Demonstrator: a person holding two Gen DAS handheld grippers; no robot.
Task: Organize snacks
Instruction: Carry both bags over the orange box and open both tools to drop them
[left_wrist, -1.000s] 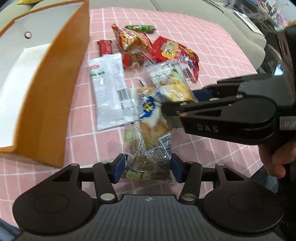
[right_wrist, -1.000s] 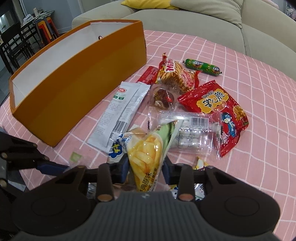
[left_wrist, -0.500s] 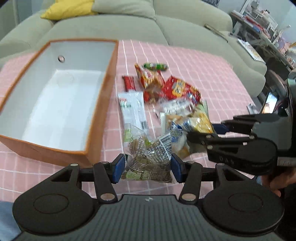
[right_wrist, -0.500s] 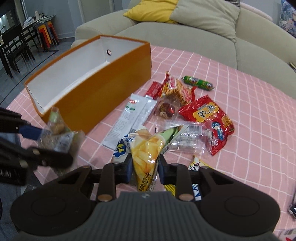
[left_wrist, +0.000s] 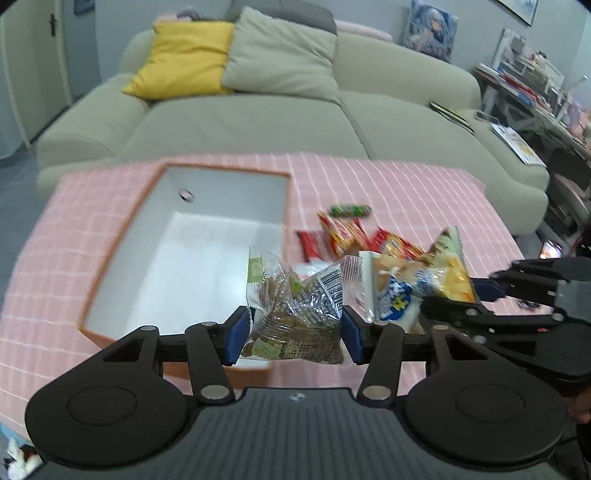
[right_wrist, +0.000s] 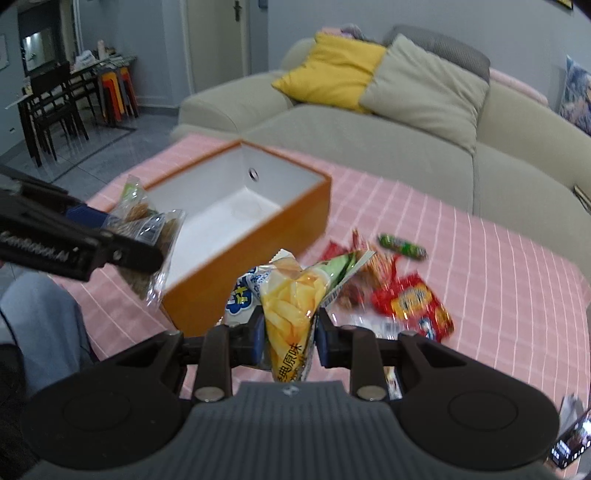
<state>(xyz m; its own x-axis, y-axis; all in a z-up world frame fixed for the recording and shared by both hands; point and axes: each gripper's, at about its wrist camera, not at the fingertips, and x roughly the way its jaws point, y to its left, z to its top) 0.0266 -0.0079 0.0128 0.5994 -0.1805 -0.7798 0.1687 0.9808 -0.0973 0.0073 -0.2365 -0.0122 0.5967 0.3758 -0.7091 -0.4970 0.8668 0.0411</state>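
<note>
The left gripper is clamped on a clear packet of brown biscuits, its blue pads pressed against both sides of the wrapper. The right gripper is pinched narrow on a yellow chip bag, and a white-and-blue packet sits against that bag on its left side. Both grippers are held up off the desk, the right one just to the right of the left. The orange box, white inside and open on top, lies ahead of and below the left gripper, to the left of the right one. Beyond the right gripper, the other snacks lie on the pink checked cloth: a red bag, a red bar and a green sausage stick.
</note>
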